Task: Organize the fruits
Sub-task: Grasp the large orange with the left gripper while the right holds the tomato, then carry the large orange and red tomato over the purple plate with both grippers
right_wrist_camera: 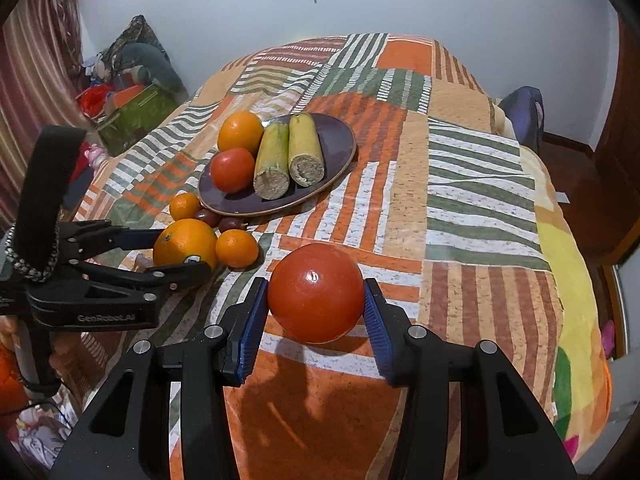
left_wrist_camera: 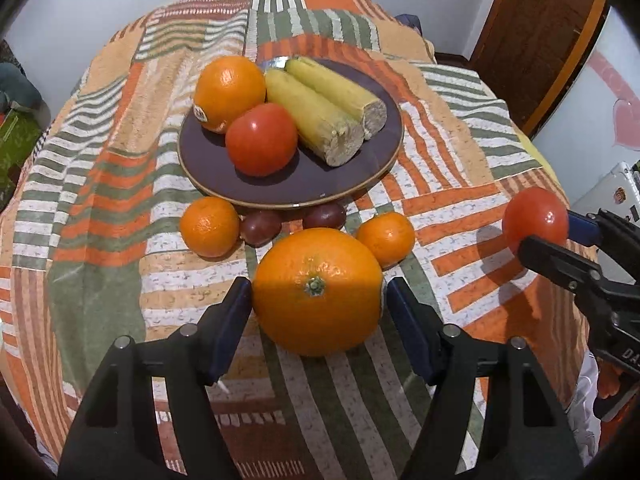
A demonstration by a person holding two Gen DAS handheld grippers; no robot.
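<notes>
My left gripper is shut on a large orange, also seen in the right wrist view, low over the cloth just in front of the plate. My right gripper is shut on a red tomato, seen in the left wrist view, held above the cloth to the right. The dark plate holds an orange, a tomato and two corn cobs.
Two small mandarins and two dark plums lie on the striped cloth before the plate. The bed drops off at its right edge. Boxes and clutter sit at the far left.
</notes>
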